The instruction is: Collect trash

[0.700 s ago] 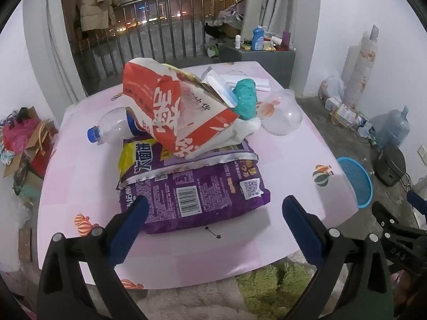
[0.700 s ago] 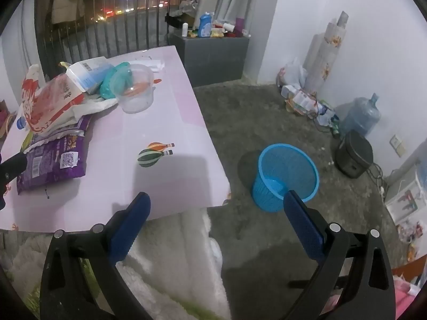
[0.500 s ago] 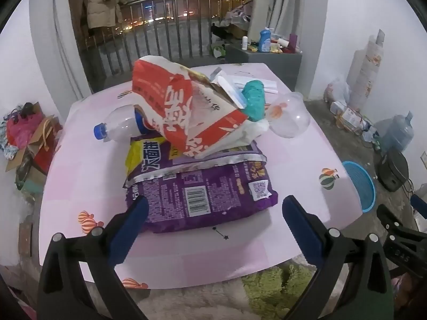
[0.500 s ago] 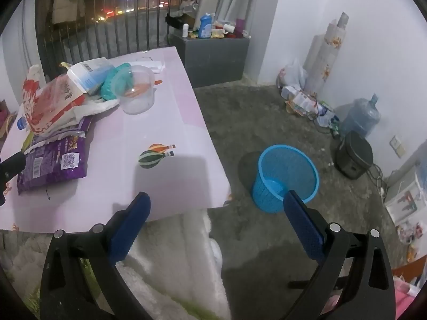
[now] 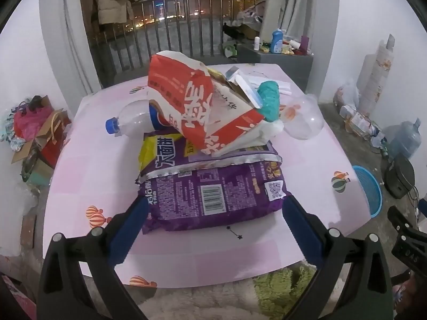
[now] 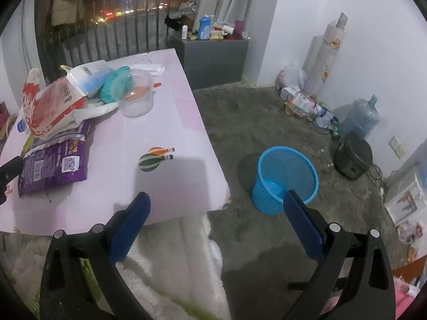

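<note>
A pile of trash lies on the pink table (image 5: pixel 88 165): a purple snack bag (image 5: pixel 213 194) nearest me, a red and white bag (image 5: pixel 194 101) on top, a clear bottle with a blue cap (image 5: pixel 128 120), a teal wad (image 5: pixel 269 98) and a clear plastic cup (image 5: pixel 304 120). My left gripper (image 5: pixel 213 210) is open, its blue fingers on either side of the purple bag's near end, not pressing it. My right gripper (image 6: pixel 216 205) is open over the table's right corner and holds nothing. A blue mesh bin (image 6: pixel 285 176) stands on the floor to the right of the table.
A white fluffy rug (image 6: pixel 176 266) lies below the table's near edge. A grey cabinet (image 6: pixel 213 56) with bottles stands at the back. Against the right wall are a water jug (image 6: pixel 360 117), a black appliance (image 6: pixel 352 157) and bags. Boxes and bags (image 5: pixel 32 133) sit left of the table.
My left gripper has moved forward toward the pile, and the purple bag now sits between its fingers. The right gripper has hardly moved.
</note>
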A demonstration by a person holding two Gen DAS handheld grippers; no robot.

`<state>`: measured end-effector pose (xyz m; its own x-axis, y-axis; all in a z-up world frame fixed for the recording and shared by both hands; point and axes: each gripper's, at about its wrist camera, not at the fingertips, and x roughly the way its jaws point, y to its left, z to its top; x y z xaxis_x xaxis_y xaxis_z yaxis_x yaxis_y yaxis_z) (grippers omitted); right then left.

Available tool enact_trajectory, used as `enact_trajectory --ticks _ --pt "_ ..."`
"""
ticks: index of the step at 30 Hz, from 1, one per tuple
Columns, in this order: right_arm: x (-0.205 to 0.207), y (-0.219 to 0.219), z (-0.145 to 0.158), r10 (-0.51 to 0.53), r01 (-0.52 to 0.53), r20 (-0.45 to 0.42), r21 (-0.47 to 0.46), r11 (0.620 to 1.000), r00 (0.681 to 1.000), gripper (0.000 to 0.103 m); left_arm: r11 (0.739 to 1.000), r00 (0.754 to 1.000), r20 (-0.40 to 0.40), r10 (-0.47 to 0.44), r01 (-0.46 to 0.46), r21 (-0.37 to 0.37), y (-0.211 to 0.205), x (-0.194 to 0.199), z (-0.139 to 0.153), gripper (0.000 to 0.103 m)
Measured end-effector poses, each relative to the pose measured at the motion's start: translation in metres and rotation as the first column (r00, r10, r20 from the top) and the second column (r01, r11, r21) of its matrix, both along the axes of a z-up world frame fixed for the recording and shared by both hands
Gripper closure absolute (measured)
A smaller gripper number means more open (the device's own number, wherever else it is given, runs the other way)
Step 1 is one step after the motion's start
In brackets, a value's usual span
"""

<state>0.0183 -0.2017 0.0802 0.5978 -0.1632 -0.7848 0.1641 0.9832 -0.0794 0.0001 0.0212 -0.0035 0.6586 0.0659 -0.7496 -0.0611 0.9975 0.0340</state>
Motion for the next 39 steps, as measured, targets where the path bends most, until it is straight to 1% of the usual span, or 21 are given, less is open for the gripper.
enact_trajectory --ticks 12,21,39 --pt "-0.0009 0.0033 -0.0039 -0.009 0.009 0.001 -0.004 1.0 1.0 0.008 1.0 1.0 -0.006 0.004 -0.004 0.0 0.0026 0.0003 -0.0011 0.005" --pt "-0.004 -0.0038 -0.0038 -0.034 0.034 0.003 -0.007 0.999 0.999 0.008 1.0 1.0 -0.011 -0.007 0.007 0.007 -0.0004 0.0002 -0.0043 0.005" --pt "-0.0044 -0.0016 -0.0024 -0.028 0.028 0.004 -0.007 1.0 1.0 0.008 1.0 1.0 -0.011 -0.007 0.007 0.007 -0.0024 0.001 -0.0039 0.005"
